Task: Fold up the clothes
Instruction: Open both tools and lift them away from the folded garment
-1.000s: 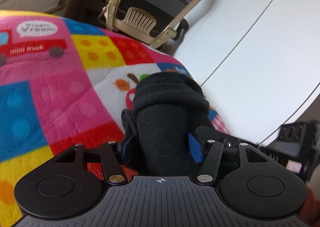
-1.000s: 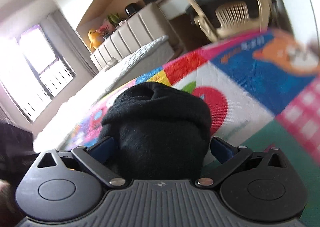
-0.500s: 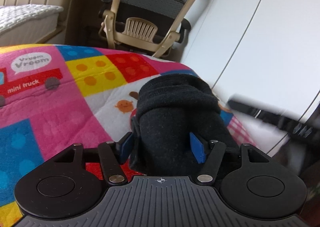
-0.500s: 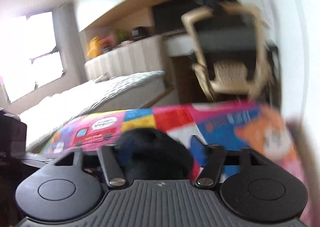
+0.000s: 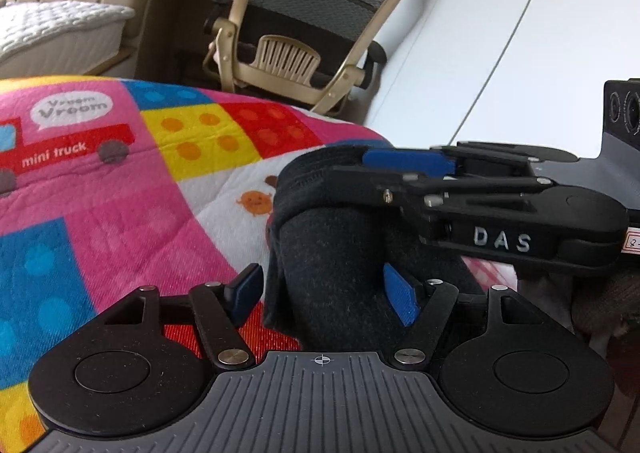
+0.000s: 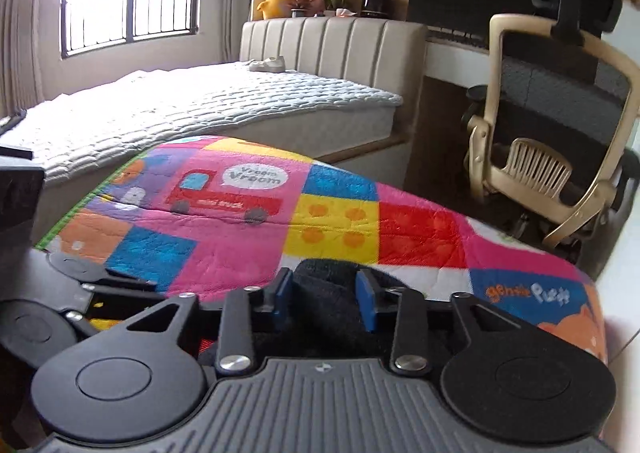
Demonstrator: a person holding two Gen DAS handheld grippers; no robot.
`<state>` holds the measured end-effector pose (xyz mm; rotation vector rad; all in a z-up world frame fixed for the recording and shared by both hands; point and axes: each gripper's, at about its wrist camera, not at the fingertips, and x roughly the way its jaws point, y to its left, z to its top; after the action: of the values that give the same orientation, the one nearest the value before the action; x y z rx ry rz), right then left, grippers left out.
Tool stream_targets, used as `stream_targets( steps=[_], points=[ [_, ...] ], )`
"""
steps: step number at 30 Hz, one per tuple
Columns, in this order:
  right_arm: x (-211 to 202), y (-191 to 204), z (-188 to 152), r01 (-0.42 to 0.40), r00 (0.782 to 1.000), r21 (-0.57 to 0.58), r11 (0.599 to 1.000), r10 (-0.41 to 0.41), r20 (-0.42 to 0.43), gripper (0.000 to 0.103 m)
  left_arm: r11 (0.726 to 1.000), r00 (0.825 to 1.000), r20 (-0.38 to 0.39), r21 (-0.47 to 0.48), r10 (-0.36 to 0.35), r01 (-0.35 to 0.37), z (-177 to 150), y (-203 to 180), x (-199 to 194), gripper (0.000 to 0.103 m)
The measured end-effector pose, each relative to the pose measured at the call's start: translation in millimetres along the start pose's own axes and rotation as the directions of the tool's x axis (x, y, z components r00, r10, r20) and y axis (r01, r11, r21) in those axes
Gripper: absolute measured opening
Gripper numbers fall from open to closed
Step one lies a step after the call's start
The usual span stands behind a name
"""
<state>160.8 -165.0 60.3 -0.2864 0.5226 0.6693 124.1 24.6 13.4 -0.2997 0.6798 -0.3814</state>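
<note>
On the near right part of the bright patchwork quilt [image 5: 120,213], the rolled black garment [image 5: 332,253] sits gripped at once by the left gripper [image 5: 324,293] and the right gripper [image 6: 324,293], whose bodies hide its near end.

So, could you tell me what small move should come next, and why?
Probably lower the rolled black fabric garment onto the colourful patchwork quilt: both the left hand-held gripper and right hand-held gripper grip it, apparently raised.
</note>
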Motion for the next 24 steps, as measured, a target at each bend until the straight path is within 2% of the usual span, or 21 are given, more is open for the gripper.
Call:
stream_targets(
  steps=[2, 5, 7, 9, 11, 12, 13, 15, 19, 22, 24],
  points=[
    [7.0, -2.2, -0.6, 0.027, 1.0, 0.004, 1.0, -0.027, -0.012, 0.031, 1.0, 1.0, 0.003, 0.006, -0.004, 0.004, -2.9, -2.4, -1.8, 0.071],
    [23.1, -17.3, -6.4, 0.015, 0.999, 0.118, 0.993, -0.01, -0.042, 0.032, 1.0, 1.0, 0.012, 0.017, 0.005, -0.005, -8.6, -6.7, -4.8, 0.071],
    [23.2, -23.6, -9.4, -0.004, 1.0, 0.186, 0.983, 0.008, -0.02, 0.034, 1.0, 1.0, 0.019, 0.014, 0.014, -0.014, -10.8, -7.1, -7.0, 0.071],
    [10.5, -25.5, -9.4, -0.02, 1.0, 0.223, 0.975, 0.016, 0.017, 0.041, 1.0, 1.0, 0.018, 0.009, 0.019, -0.019, -11.4, -6.6, -10.0, 0.074],
    [-9.0, -27.6, -10.5, -0.014, 0.998, 0.257, 0.966, -0.003, 0.065, 0.06, 0.999, 0.999, 0.017, 0.012, 0.03, -0.03, -11.1, -6.4, -13.5, 0.08],
    [-19.4, -29.9, -13.2, -0.001, 0.996, 0.281, 0.96, -0.026, 0.091, 0.066, 0.999, 0.999, 0.018, 0.014, 0.033, -0.034, -10.4, -5.9, -15.4, 0.08],
    [-29.4, -32.7, -16.7, 0.011, 0.992, 0.308, 0.951, -0.048, 0.114, 0.076, 0.999, 0.999, 0.02, 0.015, 0.037, -0.037, -9.7, -5.5, -17.4, 0.08],
    [-47.4, -41.1, -28.1, 0.03, 0.987, 0.371, 0.928, -0.088, 0.138, 0.078, 0.999, 0.999, 0.021, 0.012, 0.042, -0.042, -7.6, -4.5, -18.9, 0.08],
    [-64.5, -57.4, -63.1, 0.055, 0.988, 0.524, 0.85, -0.122, 0.095, 0.078, 0.997, 0.998, 0.01, 0.019, 0.068, -0.068, -8.0, -2.2, -12.0, 0.081],
    [-56.7, -55.8, -87.2, 0.081, 0.994, 0.563, 0.823, -0.11, 0.019, 0.078, 0.997, 0.997, 0.003, -0.019, 0.076, -0.076, -11.3, 5.3, -6.7, 0.085],
    [-51.3, -54.7, -97.1, 0.117, 0.991, 0.567, 0.816, -0.136, -0.01, 0.083, 0.995, 0.997, -0.007, -0.072, 0.072, -0.072, -14.0, 12.4, -5.8, 0.088]
  ],
)
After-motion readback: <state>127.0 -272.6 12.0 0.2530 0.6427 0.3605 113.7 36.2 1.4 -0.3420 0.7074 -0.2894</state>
